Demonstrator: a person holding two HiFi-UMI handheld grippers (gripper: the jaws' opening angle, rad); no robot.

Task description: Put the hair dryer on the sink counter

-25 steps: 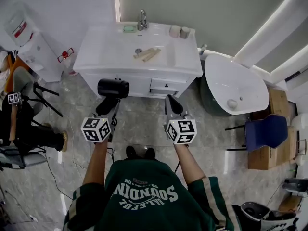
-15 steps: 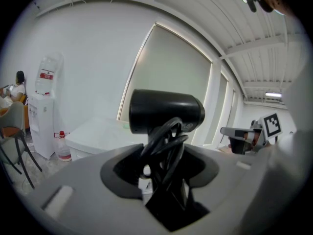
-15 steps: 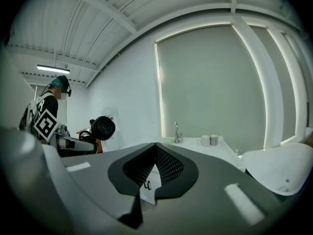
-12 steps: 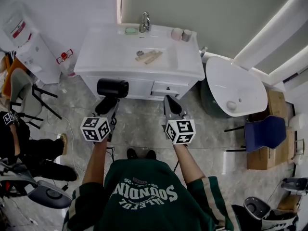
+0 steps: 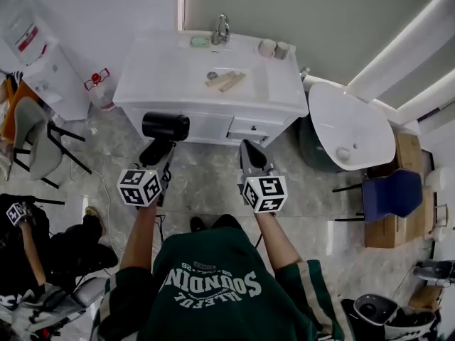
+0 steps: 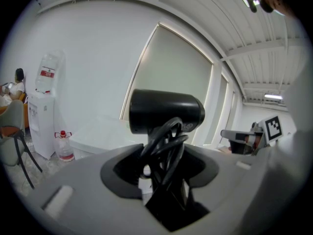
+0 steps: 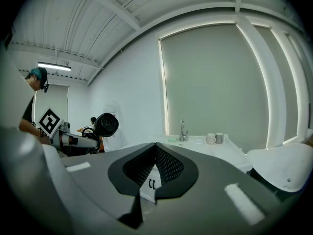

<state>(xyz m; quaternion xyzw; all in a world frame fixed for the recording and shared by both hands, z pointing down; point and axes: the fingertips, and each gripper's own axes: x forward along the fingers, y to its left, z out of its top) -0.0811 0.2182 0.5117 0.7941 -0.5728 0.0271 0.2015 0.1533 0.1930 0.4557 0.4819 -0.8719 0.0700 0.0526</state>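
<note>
Left tool clamps hair dryer by handle, likely for carrying to sink table ahead; right tool closed, empty

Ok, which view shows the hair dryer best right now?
The left gripper view: the hair dryer fills the centre, close up, its handle clamped between the jaws. The head view shows it from above; the right gripper view shows it small and end-on.

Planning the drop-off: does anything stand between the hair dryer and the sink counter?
Nothing visible does. The hair dryer, held in the left gripper, hangs just in front of the sink counter, whose left side is bare. The wooden pieces lie mid-counter and the cups stand at the back right, off the path.
</note>
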